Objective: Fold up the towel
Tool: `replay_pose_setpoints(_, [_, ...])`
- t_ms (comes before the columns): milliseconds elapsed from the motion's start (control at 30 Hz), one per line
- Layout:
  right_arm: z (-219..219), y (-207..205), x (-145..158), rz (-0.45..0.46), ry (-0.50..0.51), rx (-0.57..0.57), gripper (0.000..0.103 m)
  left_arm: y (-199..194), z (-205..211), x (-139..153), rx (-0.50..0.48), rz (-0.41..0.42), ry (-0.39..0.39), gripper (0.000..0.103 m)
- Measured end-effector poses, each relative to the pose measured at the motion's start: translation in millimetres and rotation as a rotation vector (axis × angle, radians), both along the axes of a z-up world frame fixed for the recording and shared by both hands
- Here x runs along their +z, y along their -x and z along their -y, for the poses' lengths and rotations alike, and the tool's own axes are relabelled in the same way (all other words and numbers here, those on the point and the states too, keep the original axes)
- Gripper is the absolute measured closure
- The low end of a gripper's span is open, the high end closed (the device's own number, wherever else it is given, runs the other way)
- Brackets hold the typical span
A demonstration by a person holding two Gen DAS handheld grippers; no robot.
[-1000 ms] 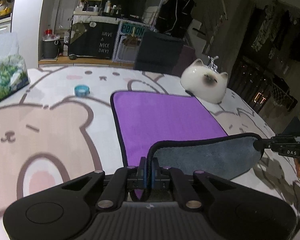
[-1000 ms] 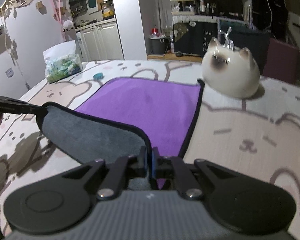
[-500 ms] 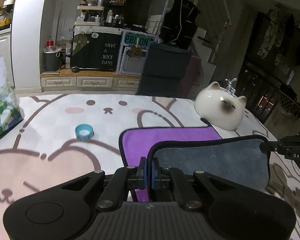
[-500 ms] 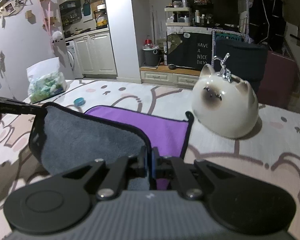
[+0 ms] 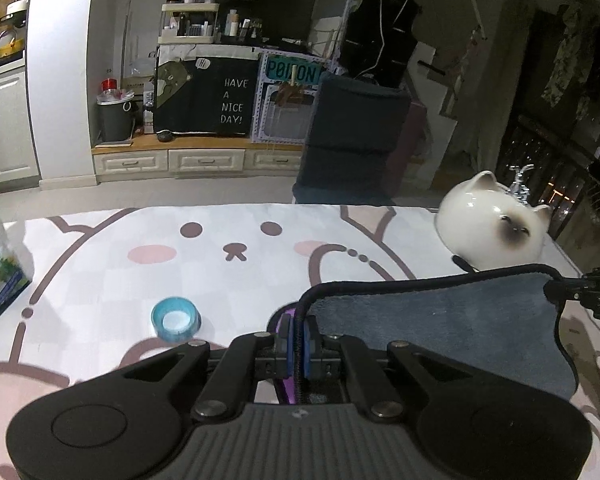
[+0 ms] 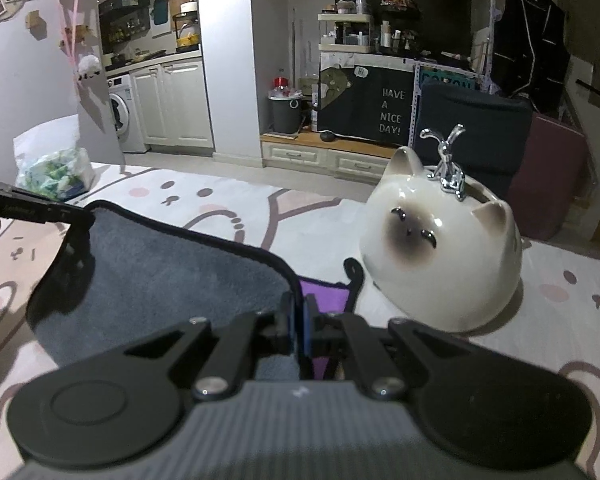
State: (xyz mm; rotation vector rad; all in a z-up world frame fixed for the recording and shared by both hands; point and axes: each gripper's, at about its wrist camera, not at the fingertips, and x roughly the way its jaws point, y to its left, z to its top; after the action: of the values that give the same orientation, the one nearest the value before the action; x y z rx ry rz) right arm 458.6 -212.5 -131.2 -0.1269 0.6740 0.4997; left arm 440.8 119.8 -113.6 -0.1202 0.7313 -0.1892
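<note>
The towel is purple on one face and grey on the other, with a black hem. Its near edge is lifted and carried over, so the grey underside faces me and only a sliver of purple shows. My left gripper is shut on the towel's left corner. My right gripper is shut on the right corner. Each gripper's tip shows in the other's view, holding the hem taut.
A white ceramic cat figure stands on the table just beyond the towel's far right corner. A blue tape roll lies to the left. A bag of green and white items sits at the table's left edge. The bear-print tablecloth covers the table.
Both grippers have carried the towel's near edge forward and up toward the far edge. The purple face is now almost fully covered by the grey underside.
</note>
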Motion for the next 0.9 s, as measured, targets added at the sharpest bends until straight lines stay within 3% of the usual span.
replay_pose_setpoints(667, [-20.9, -47.3, -20.7, -0.055, 0.065, -0.068, 0.098, -45.8, 12.4, -16.2, 0.003, -0.05, -0.087, 0.098])
replay_pose_setpoints(733, [-22.6, -49.0, -22.2, -0.068, 0.066, -0.074, 0.096, -46.7, 13.8, -17.3, 0.012, -0.055, -0.1, 0.093])
replay_pose_setpoints(800, [-22.7, -50.7, -22.2, -0.077, 0.048, -0.077, 0.081, -47.6, 14.7, -18.2, 0.028, -0.063, -0.117, 0.084])
replay_pose_setpoints(867, [-20.2, -52.5, -21.0, -0.075, 0.016, -0.103, 0.019, -46.9, 13.7, -19.5, 0.043, -0.079, -0.122, 0.046])
replay_pose_setpoints(900, [-18.9, -52.6, -20.7, -0.076, 0.003, -0.124, 0.011, -45.8, 13.5, -19.9, 0.054, -0.088, -0.125, 0.037])
